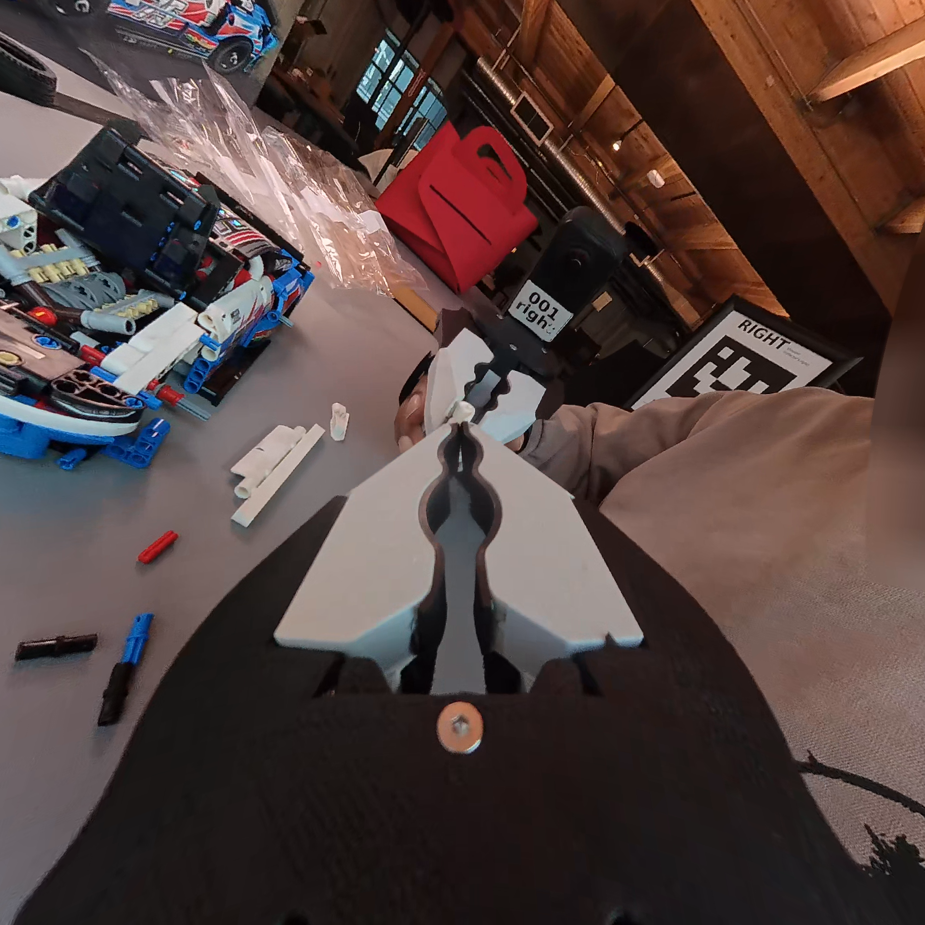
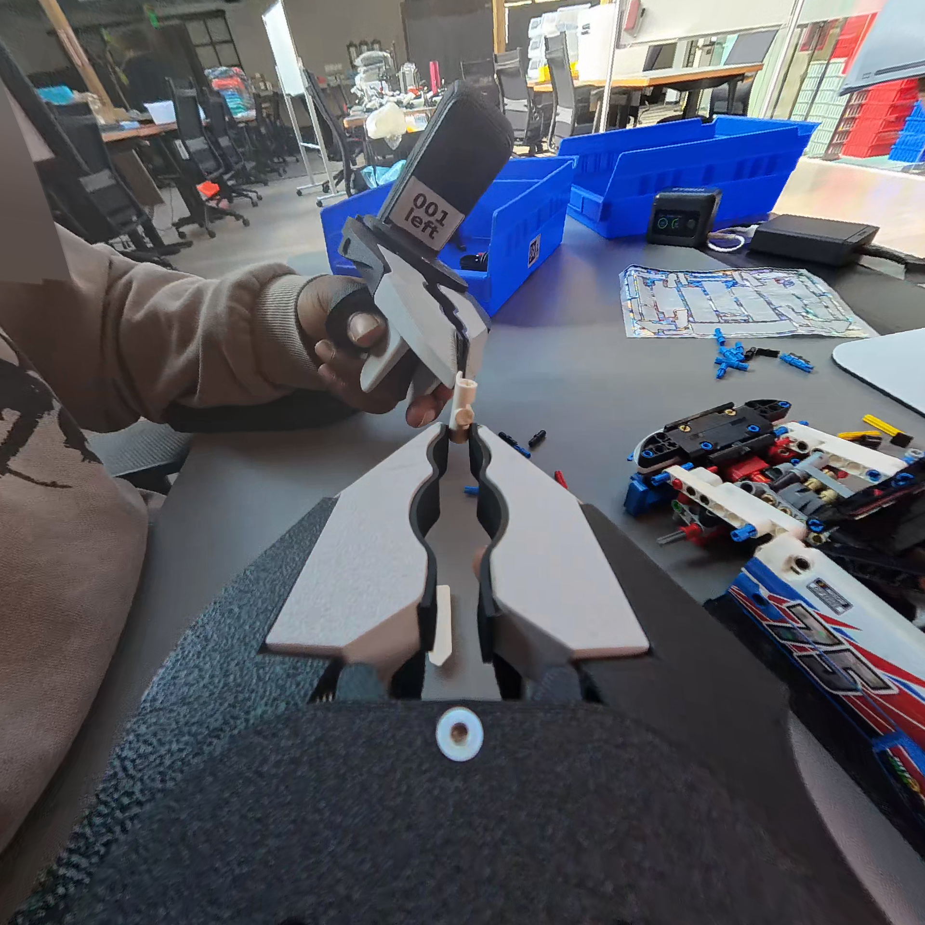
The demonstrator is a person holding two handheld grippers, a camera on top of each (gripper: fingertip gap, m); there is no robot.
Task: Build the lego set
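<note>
White and small, a connector piece (image 2: 463,403) is held up in the air above the grey desk (image 2: 575,380), caught between the two grippers that meet tip to tip. The left gripper (image 1: 460,433) has its fingers pressed together on the upper end of the piece, and the right gripper (image 2: 458,430) has its fingers closed on the lower end, where a tan pin (image 2: 464,414) sticks out sideways. Both are held by a person in a beige sleeve (image 2: 165,330), whose hand (image 2: 350,345) wraps the left handle.

The half-built car (image 2: 781,495), blue, white, red and black, sits on the desk toward its right side as the right wrist view shows it, well apart from the grippers. Near it in the left wrist view lie a white panel assembly (image 1: 278,468), a small white piece (image 1: 339,420), a red pin (image 1: 157,546), a blue and black pin (image 1: 125,668) and a black pin (image 1: 55,646), all loose on the surface. Clear plastic bags (image 1: 280,200) are heaped beyond the car. At the far edge stand two blue bins (image 2: 650,170), with a sticker sheet (image 2: 731,303) lying flat in front of them and a scatter of blue pins (image 2: 731,358) beside it.
</note>
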